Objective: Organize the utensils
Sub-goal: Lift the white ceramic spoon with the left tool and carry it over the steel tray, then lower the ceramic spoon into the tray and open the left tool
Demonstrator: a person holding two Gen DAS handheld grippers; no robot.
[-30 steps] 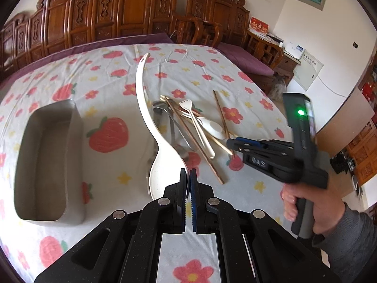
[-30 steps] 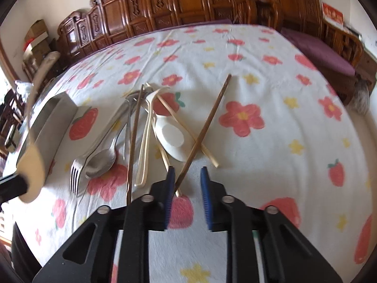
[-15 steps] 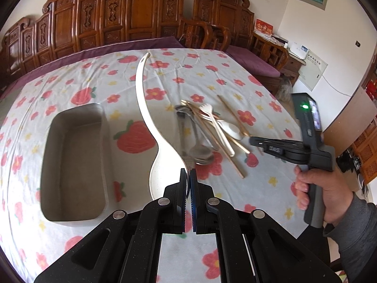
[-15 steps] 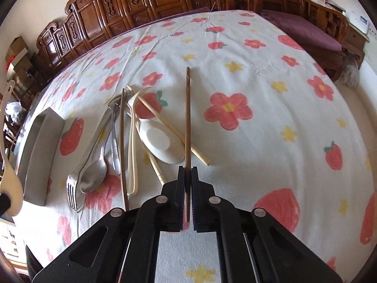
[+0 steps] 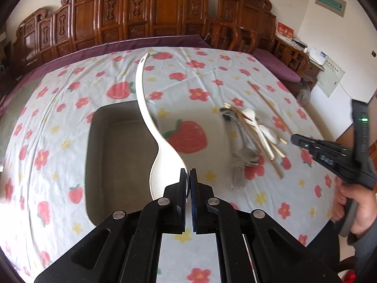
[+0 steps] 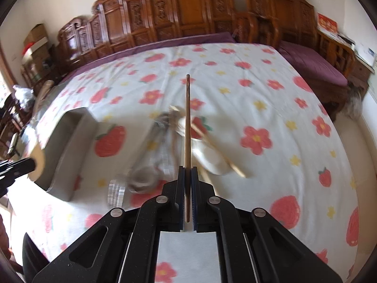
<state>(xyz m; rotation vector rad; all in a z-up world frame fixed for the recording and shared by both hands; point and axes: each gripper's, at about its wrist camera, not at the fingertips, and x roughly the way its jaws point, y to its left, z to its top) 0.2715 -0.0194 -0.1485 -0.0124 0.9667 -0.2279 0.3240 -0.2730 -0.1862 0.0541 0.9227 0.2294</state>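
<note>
My left gripper (image 5: 188, 176) is shut on the bowl edge of a long white ladle (image 5: 146, 120), held up over the metal tray (image 5: 113, 155). My right gripper (image 6: 187, 174) is shut on a brown wooden chopstick (image 6: 187, 122) that points forward, lifted above the pile of utensils (image 6: 169, 146). The pile holds a fork, metal spoons, a white spoon and chopsticks (image 5: 252, 139). The right gripper also shows in the left wrist view (image 5: 297, 139), to the right of the pile. The tray shows blurred in the right wrist view (image 6: 68, 146), with the left gripper's tip and the ladle bowl (image 6: 38, 162) at the far left.
The table wears a white cloth with strawberries and flowers (image 5: 188, 136). Carved wooden chairs (image 5: 150, 16) line its far side. A wooden bench with a purple cushion (image 6: 313, 63) stands to the right.
The right gripper closed on the chopstick and lifted it off the pile. The left gripper carried the ladle leftward, so it now hangs over the tray.
</note>
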